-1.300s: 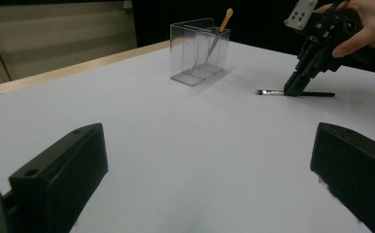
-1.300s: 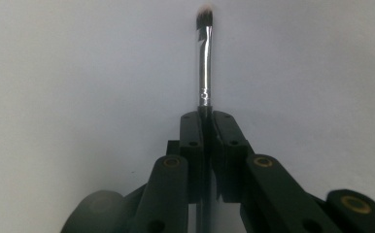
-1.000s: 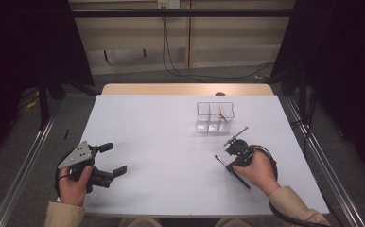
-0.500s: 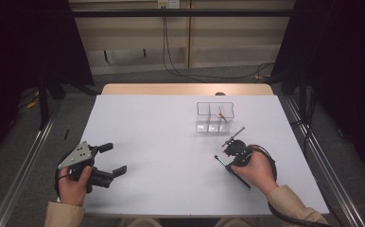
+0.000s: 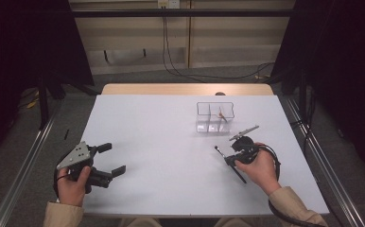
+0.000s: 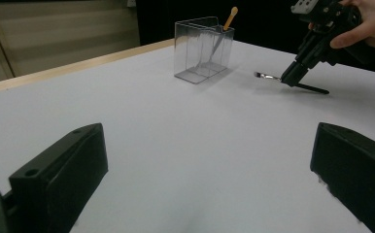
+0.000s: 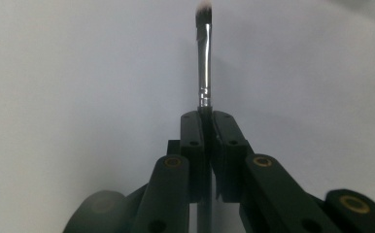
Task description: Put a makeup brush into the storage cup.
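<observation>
A slim makeup brush (image 7: 205,53) with a silver ferrule and pale bristles sticks out ahead of my right gripper (image 7: 209,119), whose jaws are shut on its dark handle. From above, the brush (image 5: 220,152) lies low over the white table at the right, tip pointing up-left, with the right gripper (image 5: 229,160) clamped on it. The left gripper view shows the same brush (image 6: 265,76) at the table's surface. A clear divided box (image 5: 215,116) stands just beyond, holding a wooden-handled tool (image 5: 222,115). My left gripper (image 5: 114,159) rests open at the near left, nothing between its jaws.
The white table (image 5: 161,127) has a wooden strip along its far edge. Metal rails run along both sides of it on the floor. In the left gripper view the clear box (image 6: 202,51) stands far ahead of the wide-apart jaws.
</observation>
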A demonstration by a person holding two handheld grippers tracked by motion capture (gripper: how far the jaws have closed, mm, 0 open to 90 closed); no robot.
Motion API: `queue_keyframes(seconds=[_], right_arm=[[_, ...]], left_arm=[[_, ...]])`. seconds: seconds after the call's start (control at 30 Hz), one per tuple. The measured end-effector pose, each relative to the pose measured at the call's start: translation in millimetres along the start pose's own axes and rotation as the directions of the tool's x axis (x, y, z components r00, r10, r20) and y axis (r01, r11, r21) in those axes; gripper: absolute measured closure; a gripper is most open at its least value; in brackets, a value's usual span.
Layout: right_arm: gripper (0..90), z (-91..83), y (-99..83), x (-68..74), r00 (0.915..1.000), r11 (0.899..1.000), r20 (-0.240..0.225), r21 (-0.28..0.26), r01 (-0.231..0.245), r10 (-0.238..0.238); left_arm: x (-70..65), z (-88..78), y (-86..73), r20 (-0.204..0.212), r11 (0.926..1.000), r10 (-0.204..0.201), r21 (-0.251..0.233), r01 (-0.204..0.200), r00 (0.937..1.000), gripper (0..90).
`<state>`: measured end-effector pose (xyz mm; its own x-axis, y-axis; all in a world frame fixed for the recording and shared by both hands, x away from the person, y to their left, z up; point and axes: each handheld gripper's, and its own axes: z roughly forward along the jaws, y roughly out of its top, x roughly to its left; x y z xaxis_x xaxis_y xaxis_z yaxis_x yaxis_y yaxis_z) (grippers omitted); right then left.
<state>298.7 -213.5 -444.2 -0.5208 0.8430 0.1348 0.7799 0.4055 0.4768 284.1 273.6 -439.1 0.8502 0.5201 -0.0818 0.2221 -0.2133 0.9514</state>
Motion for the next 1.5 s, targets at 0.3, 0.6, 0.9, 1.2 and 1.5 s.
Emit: queue_keyframes(seconds=[0.3,0.6,0.9,1.2,1.5], right_arm=[[84.6,-12.3,-2.5,-4.8,0.9989,0.970,-0.019,-0.240,-0.047,0.044],[84.7,-20.9,-4.8,-5.4,0.9960,0.907,-0.048,-0.413,-0.088,0.075],[84.7,-25.8,-4.9,-5.5,0.9943,0.836,-0.058,-0.538,-0.107,0.089],[84.7,-31.7,-3.3,-4.4,0.9937,0.770,-0.060,-0.628,-0.111,0.094],[84.7,-39.5,-1.5,-2.5,0.9949,0.702,-0.033,-0.706,-0.091,0.095]], left_arm=[[0.1,-0.7,0.3,-0.001,1.0000,-0.001,-0.006,0.001,1.0000,0.0],[0.5,-1.4,0.4,-0.005,1.0000,-0.001,-0.007,0.001,1.0000,0.0],[0.5,-2.4,0.0,-0.007,1.0000,-0.003,-0.008,0.003,1.0000,0.0],[0.6,-2.2,-0.1,-0.008,1.0000,-0.005,-0.008,0.005,1.0000,0.0],[0.7,-2.2,-0.5,-0.007,0.9999,-0.005,-0.011,0.005,1.0000,0.0]])
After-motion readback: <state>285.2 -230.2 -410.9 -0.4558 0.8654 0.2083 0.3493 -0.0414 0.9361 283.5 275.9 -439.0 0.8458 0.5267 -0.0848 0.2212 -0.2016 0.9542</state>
